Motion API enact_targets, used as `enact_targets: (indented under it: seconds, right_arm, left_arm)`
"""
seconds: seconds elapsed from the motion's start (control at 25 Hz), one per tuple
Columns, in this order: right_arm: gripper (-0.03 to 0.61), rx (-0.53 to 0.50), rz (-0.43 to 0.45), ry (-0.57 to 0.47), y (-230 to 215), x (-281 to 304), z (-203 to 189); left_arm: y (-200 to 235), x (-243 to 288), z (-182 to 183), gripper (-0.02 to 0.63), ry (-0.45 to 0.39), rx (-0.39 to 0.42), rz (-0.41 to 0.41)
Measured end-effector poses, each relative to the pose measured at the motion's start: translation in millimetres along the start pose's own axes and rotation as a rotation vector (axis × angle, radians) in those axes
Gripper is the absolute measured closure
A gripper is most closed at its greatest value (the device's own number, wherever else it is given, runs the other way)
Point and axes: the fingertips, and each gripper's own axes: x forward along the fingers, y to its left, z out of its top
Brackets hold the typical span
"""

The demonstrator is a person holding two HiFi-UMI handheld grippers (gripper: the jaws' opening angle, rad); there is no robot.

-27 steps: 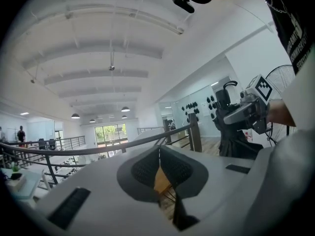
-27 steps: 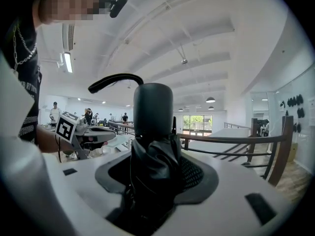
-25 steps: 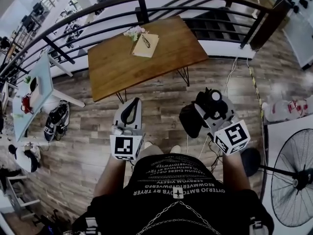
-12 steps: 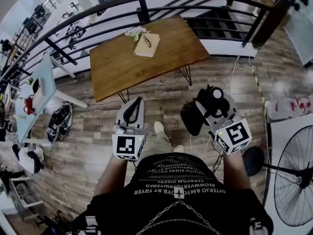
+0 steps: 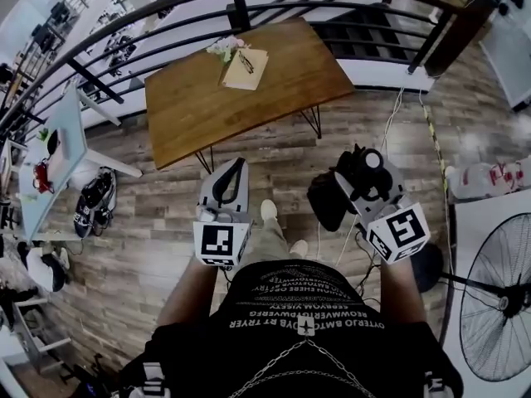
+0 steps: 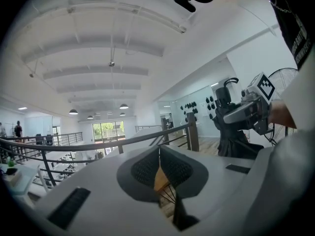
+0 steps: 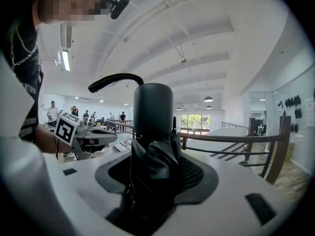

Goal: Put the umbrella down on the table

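Head view downward, gripper views toward railing (image 5: 241,11)

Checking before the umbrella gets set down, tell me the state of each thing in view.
Umbrella: folded, upright, held off the table.
Right gripper: shut on the umbrella.
Left gripper: shut, empty.
Table: bare near side, notebook at far edge.

Nothing surely legible. Several lines of white capital lettering across the black shirt (image 5: 303,305), upside down in the head view, too small and garbled to read. Only black-and-white square codes on the left marker cube (image 5: 219,243) and right marker cube (image 5: 398,232).
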Motion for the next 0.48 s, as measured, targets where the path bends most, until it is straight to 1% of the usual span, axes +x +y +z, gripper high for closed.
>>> enact_targets:
  seconds: [0.12,0.48]
  right_arm:
    - [0.334,0.001,-0.001,0.004,-1.8,6.0,-1.8]
    - [0.334,0.007,-0.001,0.030,-16.0,36.6,-2.3]
  left_arm:
    - [1.3,6.3,-4.3,0.583,0.008,0.006,-0.009]
    - [19.0,37.0,-12.6,0.583,0.020,-0.017,-0.029]
